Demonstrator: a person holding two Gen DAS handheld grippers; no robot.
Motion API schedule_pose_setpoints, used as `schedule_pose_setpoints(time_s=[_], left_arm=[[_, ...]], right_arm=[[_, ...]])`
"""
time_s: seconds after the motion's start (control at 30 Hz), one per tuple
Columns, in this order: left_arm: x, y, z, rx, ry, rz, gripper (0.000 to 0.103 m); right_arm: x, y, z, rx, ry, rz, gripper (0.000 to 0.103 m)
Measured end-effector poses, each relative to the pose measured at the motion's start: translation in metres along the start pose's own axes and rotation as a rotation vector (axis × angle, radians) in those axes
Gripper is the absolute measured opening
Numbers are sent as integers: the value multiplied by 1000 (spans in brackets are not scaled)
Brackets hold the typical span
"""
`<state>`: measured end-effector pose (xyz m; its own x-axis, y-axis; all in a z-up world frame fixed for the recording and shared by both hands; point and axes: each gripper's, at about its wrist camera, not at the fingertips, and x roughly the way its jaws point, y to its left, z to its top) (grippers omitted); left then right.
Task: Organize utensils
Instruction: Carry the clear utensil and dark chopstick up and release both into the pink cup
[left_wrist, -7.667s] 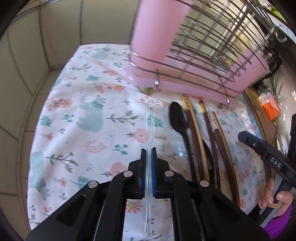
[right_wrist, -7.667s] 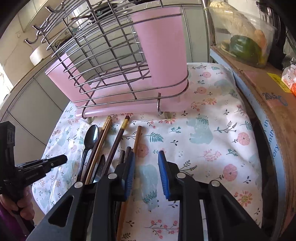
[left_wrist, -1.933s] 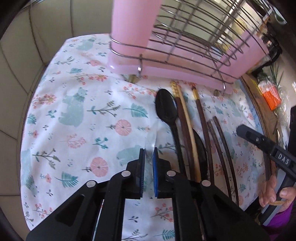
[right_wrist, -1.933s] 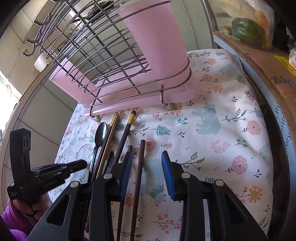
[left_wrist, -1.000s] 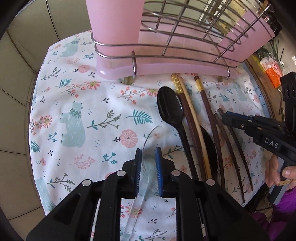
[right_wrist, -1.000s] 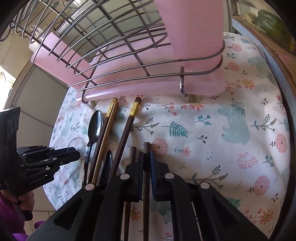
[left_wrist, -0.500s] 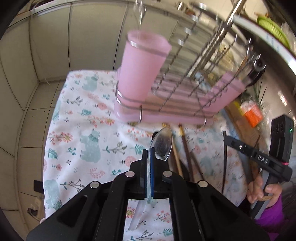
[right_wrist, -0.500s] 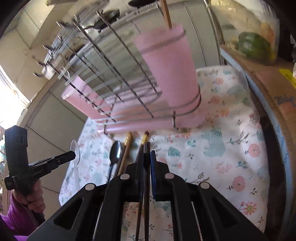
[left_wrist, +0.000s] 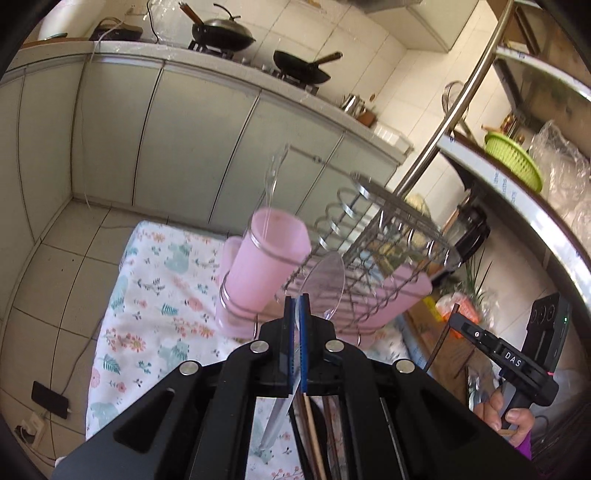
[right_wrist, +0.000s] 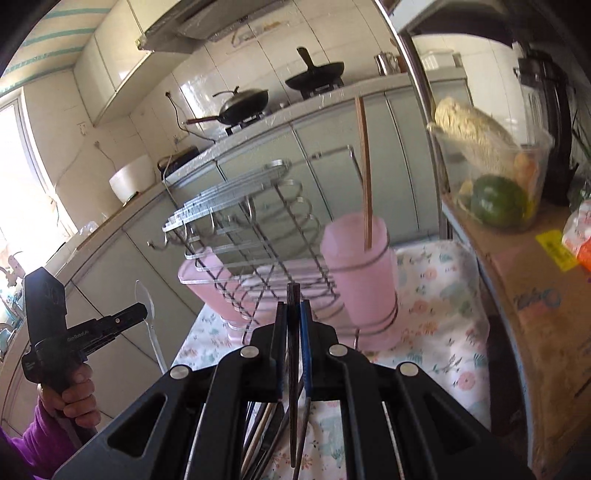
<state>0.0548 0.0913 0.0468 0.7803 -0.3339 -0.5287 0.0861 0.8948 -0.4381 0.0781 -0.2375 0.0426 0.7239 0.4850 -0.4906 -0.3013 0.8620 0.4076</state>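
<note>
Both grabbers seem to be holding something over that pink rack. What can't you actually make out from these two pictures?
- Pink cup: its inside is hidden by its wall in both views.
- Clear spoon: its handle passes behind the left gripper.
- Dark chopstick: its lower end is lost behind the right gripper.

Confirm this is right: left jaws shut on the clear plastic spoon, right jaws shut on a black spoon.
Not quite. The right gripper is shut on a dark chopstick, as the right wrist view shows. The left gripper does grip the clear plastic spoon.
</note>
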Motion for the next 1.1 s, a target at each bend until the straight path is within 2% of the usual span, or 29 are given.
schedule_pose_setpoints(time_s=[0.23, 0.37, 0.5, 0.6, 0.77, 1.1], left_arm=[[-16, -12, 41, -1, -136, -26, 1], [-21, -18, 65, -5, -219, -36, 1], [-26, -24, 85, -4, -319, -23, 1], [-24, -24, 95, -16, -358, -28, 1], [-16, -22, 102, -21, -419, -16, 1], [17, -6, 96, -45, -414, 14, 1]], right_arm=[[-27, 14, 46, -54, -144, -17, 7], [-43, 23, 74, -95, -257, -40, 7], [-51, 25, 96, -110, -346, -51, 7], [-53, 26, 107, -119, -388, -63, 7], [-51, 26, 116, -133, -438, -96, 7], [-20, 12, 113, -147, -425, -167, 7]])
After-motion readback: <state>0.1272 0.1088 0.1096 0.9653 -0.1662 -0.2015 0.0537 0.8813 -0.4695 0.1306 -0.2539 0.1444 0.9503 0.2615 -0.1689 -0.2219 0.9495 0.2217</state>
